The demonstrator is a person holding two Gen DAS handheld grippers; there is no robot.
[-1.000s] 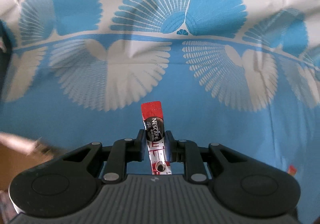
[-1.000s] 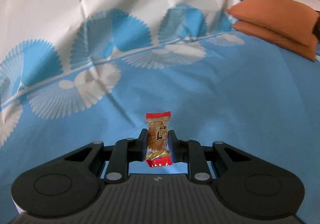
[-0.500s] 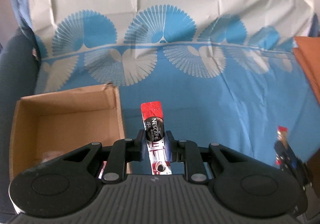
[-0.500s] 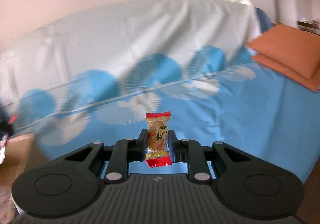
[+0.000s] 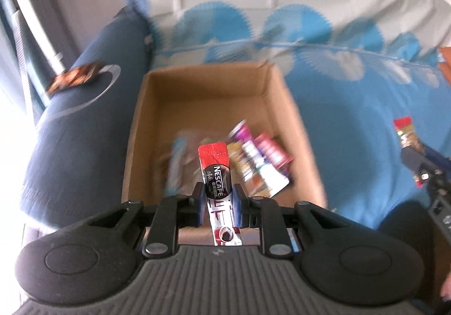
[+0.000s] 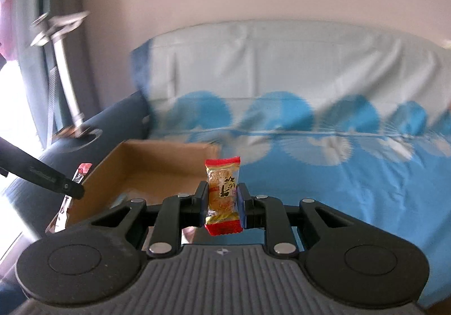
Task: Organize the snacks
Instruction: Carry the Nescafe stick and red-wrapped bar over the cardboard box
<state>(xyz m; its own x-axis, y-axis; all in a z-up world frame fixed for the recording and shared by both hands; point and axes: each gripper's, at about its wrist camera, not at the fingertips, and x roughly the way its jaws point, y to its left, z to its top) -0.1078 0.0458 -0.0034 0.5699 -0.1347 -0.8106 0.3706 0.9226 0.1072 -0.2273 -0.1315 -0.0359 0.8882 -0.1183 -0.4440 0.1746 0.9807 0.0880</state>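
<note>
Cardboard box (image 5: 290,106) contents blurred, coffee stick (image 5: 217,174) gripped

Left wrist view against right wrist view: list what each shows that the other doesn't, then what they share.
Only the left wrist view shows the snack packets lying inside the cardboard box, and the left gripper shut on the Nescafe stick. Only the right wrist view shows the right gripper shut on the rice cracker packet from behind. Both show the box, the blue patterned cover and the dark armrest.
</note>
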